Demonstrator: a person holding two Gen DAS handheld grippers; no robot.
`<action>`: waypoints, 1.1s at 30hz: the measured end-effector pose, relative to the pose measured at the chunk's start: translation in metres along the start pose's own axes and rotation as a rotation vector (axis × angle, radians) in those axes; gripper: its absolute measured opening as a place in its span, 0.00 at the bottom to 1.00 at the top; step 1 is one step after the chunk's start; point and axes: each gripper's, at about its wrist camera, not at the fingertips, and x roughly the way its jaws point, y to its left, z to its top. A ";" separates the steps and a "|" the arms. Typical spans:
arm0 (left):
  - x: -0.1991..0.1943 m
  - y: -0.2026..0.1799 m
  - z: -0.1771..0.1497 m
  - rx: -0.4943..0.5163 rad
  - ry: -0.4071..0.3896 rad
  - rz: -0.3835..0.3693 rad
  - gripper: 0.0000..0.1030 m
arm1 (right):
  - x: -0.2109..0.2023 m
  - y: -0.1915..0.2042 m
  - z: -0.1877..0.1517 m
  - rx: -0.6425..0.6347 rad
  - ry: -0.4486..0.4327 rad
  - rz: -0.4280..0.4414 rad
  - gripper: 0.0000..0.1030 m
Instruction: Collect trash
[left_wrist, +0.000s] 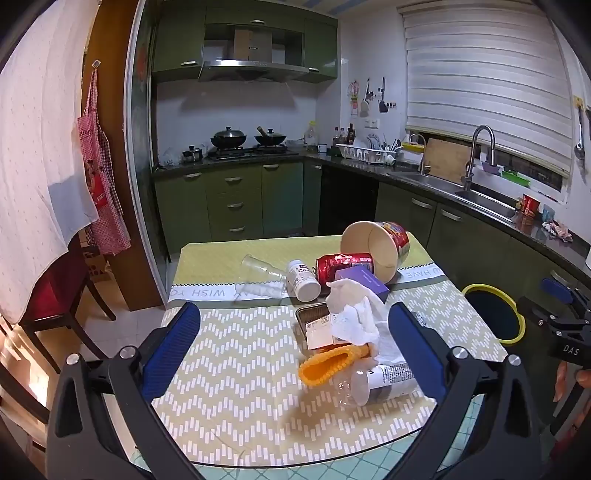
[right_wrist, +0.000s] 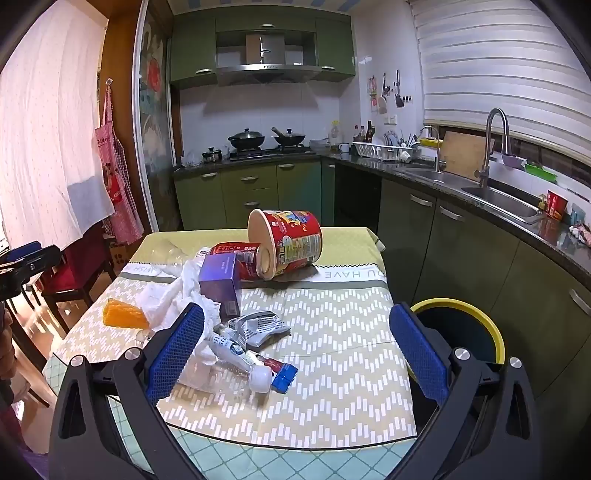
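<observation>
Noodle tub (right_wrist: 286, 242) tipped over (nothing visible inside), both hand-held grippers (left_wrist: 295, 332) (right_wrist: 295, 332) wide apart, holding nothing

Two lidded woks (left_wrist: 228, 137) on the stove, dish rack (left_wrist: 365, 152), tall faucet (left_wrist: 480, 147) over sink, checked apron (left_wrist: 103, 184) hanging

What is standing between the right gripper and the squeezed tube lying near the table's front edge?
Nothing visible. The right gripper is open above the table's near edge, and the tube lies just ahead, nearer its left finger, resting partly on a clear plastic wrapper. The crumpled tissue lies behind it, not in between.
</observation>
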 end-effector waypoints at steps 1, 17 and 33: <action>0.000 0.000 0.000 0.002 0.002 0.001 0.94 | 0.000 0.000 0.000 0.000 0.000 -0.001 0.96; 0.000 0.000 0.000 0.000 0.001 0.001 0.94 | 0.003 0.000 -0.001 0.009 0.008 0.005 0.96; 0.003 0.000 -0.002 -0.003 0.002 -0.006 0.94 | 0.006 -0.002 -0.004 0.010 0.014 0.005 0.96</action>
